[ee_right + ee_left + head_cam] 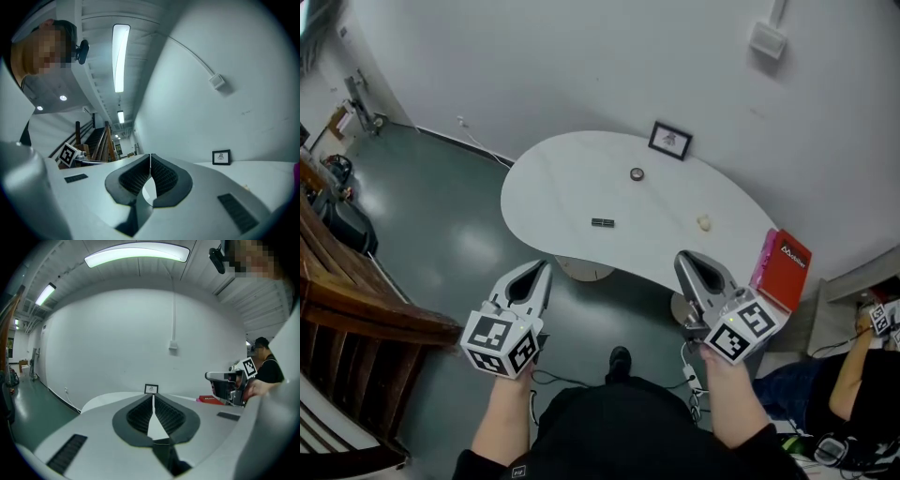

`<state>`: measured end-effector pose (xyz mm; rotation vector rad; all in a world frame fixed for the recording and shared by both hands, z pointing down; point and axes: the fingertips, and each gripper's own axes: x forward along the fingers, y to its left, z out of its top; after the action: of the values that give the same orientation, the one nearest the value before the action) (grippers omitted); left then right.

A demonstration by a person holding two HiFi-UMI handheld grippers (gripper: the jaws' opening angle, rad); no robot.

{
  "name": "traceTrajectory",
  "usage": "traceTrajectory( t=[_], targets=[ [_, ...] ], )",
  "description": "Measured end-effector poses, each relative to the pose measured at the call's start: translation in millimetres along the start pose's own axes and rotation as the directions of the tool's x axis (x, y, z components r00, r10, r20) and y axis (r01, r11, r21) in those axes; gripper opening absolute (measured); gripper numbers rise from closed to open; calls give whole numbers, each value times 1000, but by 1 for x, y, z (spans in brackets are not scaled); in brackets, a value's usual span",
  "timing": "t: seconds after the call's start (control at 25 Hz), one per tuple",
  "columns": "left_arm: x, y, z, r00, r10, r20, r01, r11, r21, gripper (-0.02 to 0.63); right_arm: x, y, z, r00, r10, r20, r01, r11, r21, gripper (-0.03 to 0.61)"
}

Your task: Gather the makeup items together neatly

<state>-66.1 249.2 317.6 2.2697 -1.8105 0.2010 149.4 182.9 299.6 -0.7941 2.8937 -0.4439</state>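
Ahead of both grippers, three small makeup items lie well apart on a white kidney-shaped table [544, 197]. A flat dark rectangular case [602, 222] sits beyond the left gripper [544, 267], closest to its tips. A pale rounded lump [704, 222] lies just past the tips of the right gripper [682, 258]. A small round pot [637, 173] with a dark rim and lighter centre rests farther out, roughly between the lines of the two tools. None of the three shows a label that can be read.

Both grippers are clenched on nothing, with the ribbed dark pads meeting at the tips, and they hang short of the table's near edge.

A black-framed picture [669, 140] holding a small drawing stands at the far edge against the wall. Right of the right gripper, a red box [786, 270] carries white lettering too small to read.
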Motion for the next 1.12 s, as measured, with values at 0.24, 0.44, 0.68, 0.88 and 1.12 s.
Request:
traceTrajectory(
  t=[0.24, 0.44, 0.68, 0.88, 1.12],
  targets=[
    [32, -17, 16, 1000, -13, 24, 13, 1000, -11, 23, 2, -35, 15, 1000, 20, 12, -20, 1000, 5, 35],
    [35, -22, 22, 1000, -9, 21, 9, 1000, -6, 23, -3, -43, 20, 999, 26, 33, -27, 999, 30, 35],
    [41, -21, 24, 1000, 6, 4, -6, 1000, 9, 23, 0, -49, 15, 999, 36, 20, -37, 998, 56, 35],
    [61, -16, 9, 1000, -12, -26, 13, 1000, 28, 23, 10, -54, 3, 999, 33, 6, -34, 997, 69, 35],
    [107, 1, -10, 993, -87, -83, 92, 994, 65, 23, 35, -70, -3, 1000, 1, -22, 0, 998, 61, 35]
  ],
)
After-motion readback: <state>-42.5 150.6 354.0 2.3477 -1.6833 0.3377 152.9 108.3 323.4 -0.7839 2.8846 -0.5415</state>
